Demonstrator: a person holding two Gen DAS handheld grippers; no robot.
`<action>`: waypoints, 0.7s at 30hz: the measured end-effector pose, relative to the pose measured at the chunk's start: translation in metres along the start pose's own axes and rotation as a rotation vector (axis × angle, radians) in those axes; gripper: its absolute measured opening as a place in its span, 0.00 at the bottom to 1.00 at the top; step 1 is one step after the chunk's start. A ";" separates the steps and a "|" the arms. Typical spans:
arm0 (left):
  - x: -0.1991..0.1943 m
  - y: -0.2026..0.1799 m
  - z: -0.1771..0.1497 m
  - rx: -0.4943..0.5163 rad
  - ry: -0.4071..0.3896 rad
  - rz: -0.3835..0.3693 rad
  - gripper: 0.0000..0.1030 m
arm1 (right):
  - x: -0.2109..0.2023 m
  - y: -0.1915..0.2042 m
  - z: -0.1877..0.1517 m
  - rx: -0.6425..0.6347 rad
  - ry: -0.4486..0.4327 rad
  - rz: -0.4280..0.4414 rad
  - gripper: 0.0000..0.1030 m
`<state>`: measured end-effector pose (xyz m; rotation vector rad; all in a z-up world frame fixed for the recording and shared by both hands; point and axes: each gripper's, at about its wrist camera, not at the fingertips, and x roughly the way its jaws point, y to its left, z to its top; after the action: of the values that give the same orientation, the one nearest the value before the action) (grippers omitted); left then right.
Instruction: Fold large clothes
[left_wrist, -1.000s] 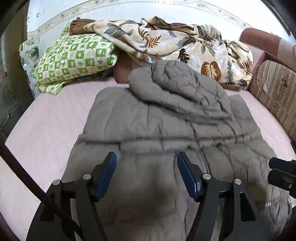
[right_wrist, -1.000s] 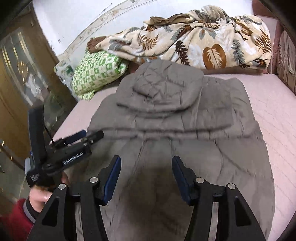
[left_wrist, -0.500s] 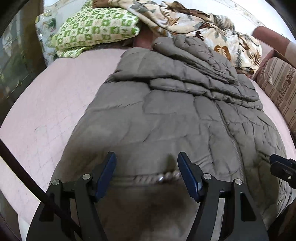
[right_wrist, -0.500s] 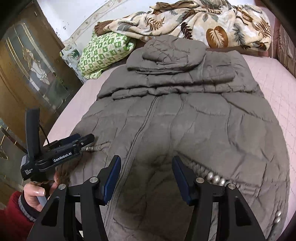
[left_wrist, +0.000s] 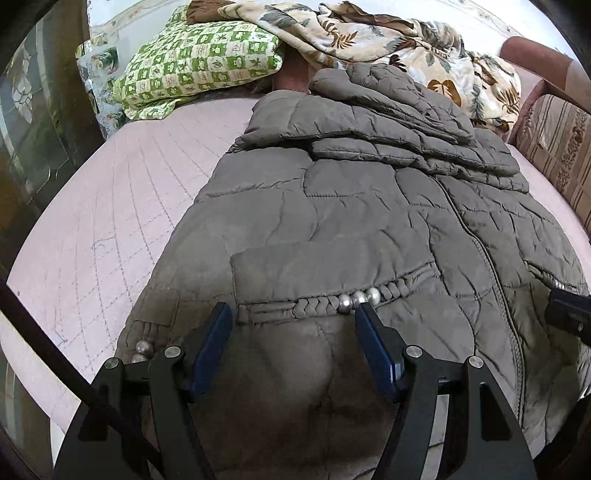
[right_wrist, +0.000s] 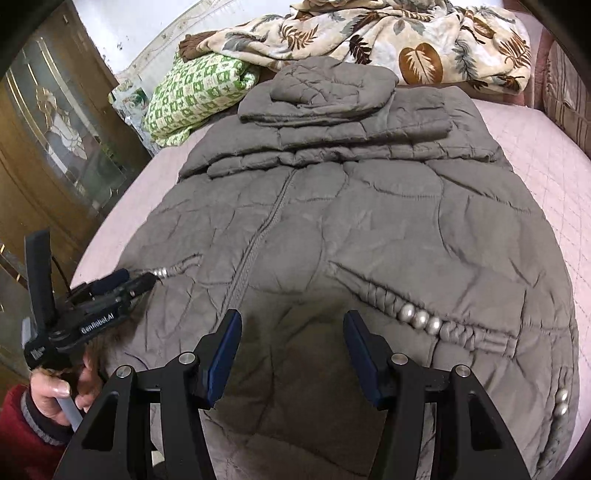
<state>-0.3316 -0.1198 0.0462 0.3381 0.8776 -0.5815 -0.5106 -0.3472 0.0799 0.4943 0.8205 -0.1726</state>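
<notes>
**Inspector:** Position of the garment?

**Clerk:** The grey quilted jacket (right_wrist: 369, 229) lies front up on the pink quilted bed (left_wrist: 110, 221); hood and sleeves are folded across the far end; the zip runs near to far; the hem is at the near edge.

**Inspector:** The grippers?

**Clerk:** The left gripper (left_wrist: 293, 332) has jaws spread wide, nothing between them, over the beaded pocket trim (left_wrist: 358, 297); the right gripper (right_wrist: 291, 339) is equally wide and empty, over the lower front.

**Inspector:** Change from a second ago?

**Clerk:** Both grippers have drawn back toward the hem; the pockets, unseen before, now show; the jacket itself has not shifted.

**Inspector:** Surroundings?

**Clerk:** A green checked pillow (left_wrist: 199, 62) far left; a leaf-print blanket (right_wrist: 406, 40) beyond the hood.
</notes>
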 end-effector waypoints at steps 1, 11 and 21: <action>0.000 0.000 0.000 0.001 0.000 -0.001 0.66 | 0.000 0.002 -0.002 -0.010 0.003 -0.009 0.60; -0.013 -0.001 -0.016 0.042 -0.029 0.012 0.66 | -0.006 0.010 -0.018 -0.045 -0.025 -0.041 0.61; -0.021 0.000 -0.027 0.070 -0.049 0.031 0.66 | -0.002 0.019 -0.027 -0.079 -0.018 -0.070 0.66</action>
<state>-0.3590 -0.0992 0.0468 0.3986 0.8052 -0.5904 -0.5236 -0.3181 0.0730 0.3899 0.8242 -0.2077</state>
